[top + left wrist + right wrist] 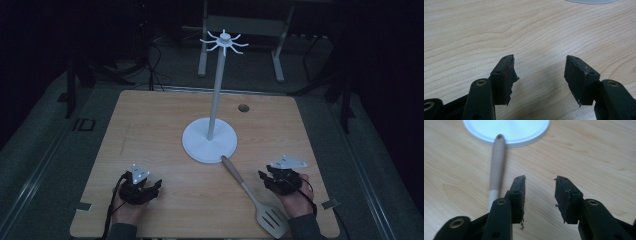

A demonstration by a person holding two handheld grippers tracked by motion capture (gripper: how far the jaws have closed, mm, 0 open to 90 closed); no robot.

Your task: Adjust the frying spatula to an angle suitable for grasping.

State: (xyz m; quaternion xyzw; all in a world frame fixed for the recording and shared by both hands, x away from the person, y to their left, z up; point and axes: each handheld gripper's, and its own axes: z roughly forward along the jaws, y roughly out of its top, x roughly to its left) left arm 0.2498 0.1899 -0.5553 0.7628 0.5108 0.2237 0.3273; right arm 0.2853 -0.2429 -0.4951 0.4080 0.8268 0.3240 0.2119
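Starting at your left, the left gripper [141, 186] rests low over the wooden table [150, 125] with its jaws spread wide and nothing between them, well apart from everything else, so it is little risk for now; the danger comes if you swing it in fast toward the white stand [209, 140], because a knock on the tall thin pole [216, 90] could tip the whole rack. Further right, the spatula [252, 199] lies flat on the table, its handle tip touching the rim of the stand's round base and its slotted blade near the table's front edge. Your right gripper [276, 181] sits just beside it, jaws parted narrowly over bare wood, and the handle runs past the outside of one jaw (the right gripper view puts it clearly beyond that jaw, not in the gap). Closing here would catch nothing. Going down without shifting across could land a jaw on top of the handle and roll or skid it. With the blade so near the edge, a push toward you may send the spatula off the table.
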